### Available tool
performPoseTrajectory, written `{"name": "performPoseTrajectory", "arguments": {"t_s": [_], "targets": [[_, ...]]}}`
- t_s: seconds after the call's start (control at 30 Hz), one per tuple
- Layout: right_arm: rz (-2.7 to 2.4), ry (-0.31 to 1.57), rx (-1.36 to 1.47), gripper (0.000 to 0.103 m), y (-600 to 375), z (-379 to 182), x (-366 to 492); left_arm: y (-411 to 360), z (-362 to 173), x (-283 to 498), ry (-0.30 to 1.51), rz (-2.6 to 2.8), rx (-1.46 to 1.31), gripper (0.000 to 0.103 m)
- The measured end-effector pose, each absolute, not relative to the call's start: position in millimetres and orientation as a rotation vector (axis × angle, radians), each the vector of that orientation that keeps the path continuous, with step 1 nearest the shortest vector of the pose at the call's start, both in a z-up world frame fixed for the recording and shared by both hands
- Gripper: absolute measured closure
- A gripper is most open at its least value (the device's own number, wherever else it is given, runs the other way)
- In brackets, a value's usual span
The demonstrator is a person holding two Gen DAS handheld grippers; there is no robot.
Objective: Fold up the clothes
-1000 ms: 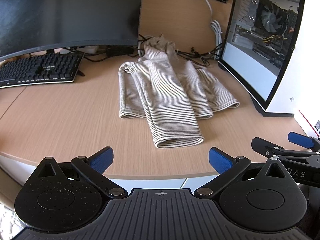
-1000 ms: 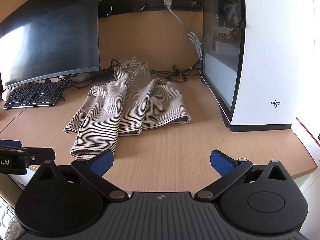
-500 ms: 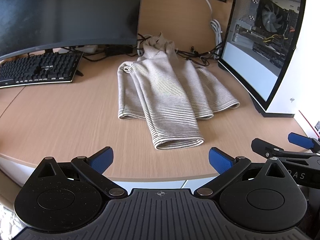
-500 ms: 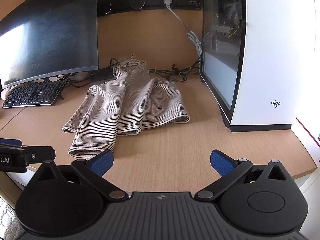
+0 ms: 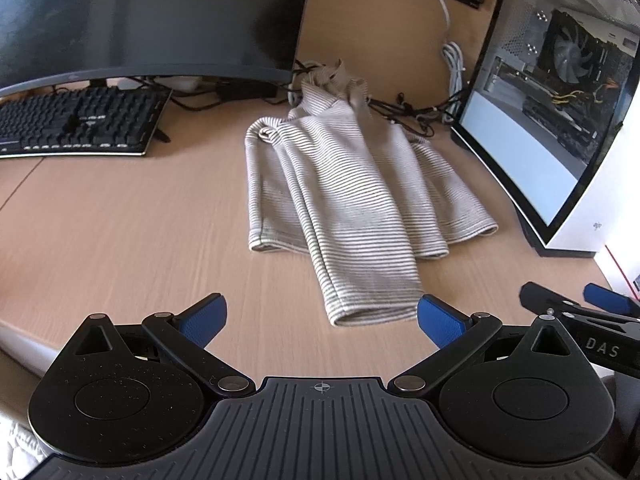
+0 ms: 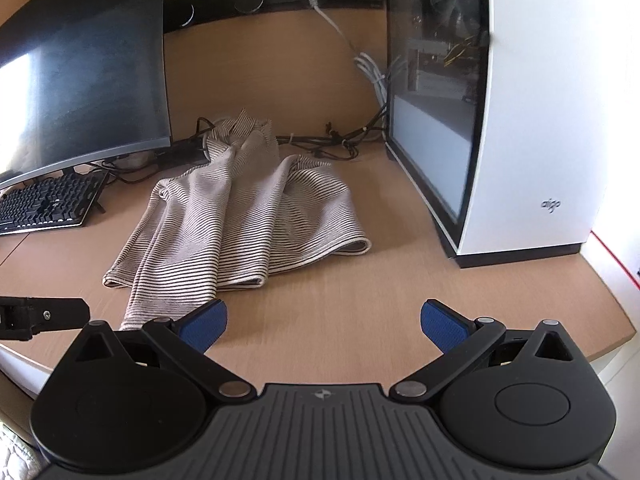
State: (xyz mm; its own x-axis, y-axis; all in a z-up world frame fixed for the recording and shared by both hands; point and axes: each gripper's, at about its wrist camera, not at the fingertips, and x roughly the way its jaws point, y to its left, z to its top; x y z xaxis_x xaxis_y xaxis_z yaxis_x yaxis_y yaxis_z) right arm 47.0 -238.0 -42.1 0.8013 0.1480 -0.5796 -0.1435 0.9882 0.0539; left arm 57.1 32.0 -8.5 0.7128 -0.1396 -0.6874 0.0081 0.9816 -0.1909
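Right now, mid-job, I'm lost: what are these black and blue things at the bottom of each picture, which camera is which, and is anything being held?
Each picture comes from a fisheye camera mounted on a hand-held two-finger gripper, looking forward along its blue-padded fingers. One view shows the left gripper, the other the right gripper. Both are open and hold nothing. On the wooden desk lies a partly folded striped garment, its near end just in front of the left gripper. Around it stand a curved monitor, a black keyboard and a white computer case.
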Motion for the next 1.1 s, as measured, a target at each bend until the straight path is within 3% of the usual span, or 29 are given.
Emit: {"name": "performPoseTrajectory", "arguments": {"t_s": [0.47,0.83,1.1], "targets": [[-0.023,0.700,0.189,0.000,-200,-27,109,90,-15,151,0.851,-0.339,-0.277,0.000],[-0.047,0.680,0.163,0.000,-197,-7,131,58,-22,222,0.886,-0.500,-0.260,0.000],[0.054,0.736,0.234,0.000,-235,-17,193,46,-39,262,0.945,-0.369,-0.302,0.000]]}}
